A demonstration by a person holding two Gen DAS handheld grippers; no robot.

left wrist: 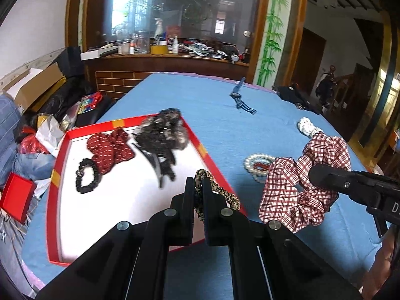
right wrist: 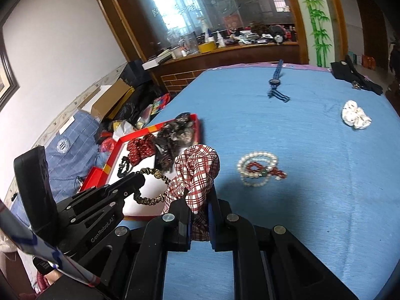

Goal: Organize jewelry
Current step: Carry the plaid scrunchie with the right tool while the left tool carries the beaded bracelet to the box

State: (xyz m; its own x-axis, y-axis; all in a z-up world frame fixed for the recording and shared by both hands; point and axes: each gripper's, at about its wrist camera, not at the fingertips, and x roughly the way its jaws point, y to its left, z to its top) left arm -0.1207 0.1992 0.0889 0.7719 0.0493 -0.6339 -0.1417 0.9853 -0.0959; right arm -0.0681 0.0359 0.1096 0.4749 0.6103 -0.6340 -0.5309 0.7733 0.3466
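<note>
Scrunchies counted six: a leopard-print scrunchie (left wrist: pixel 226 195), a plaid scrunchie (left wrist: pixel 300 182), a white scrunchie (right wrist: pixel 356 117), a red dotted scrunchie (left wrist: pixel 110 150), a thin black scrunchie (left wrist: pixel 86 178) and a dark frilly scrunchie (left wrist: pixel 162 130). One hair clip (left wrist: pixel 157 167). One pearl bracelet (right wrist: pixel 257 170). One red bead bracelet (right wrist: pixel 265 170). One blue watch (right wrist: pixel 275 81). One red tray (left wrist: pixel 53 175).

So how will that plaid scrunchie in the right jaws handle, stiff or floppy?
Probably floppy: the plaid scrunchie droops in loose folds from the right gripper. Likely light and unlikely to slip, since a thin pinch of bunched fabric carries it.
</note>
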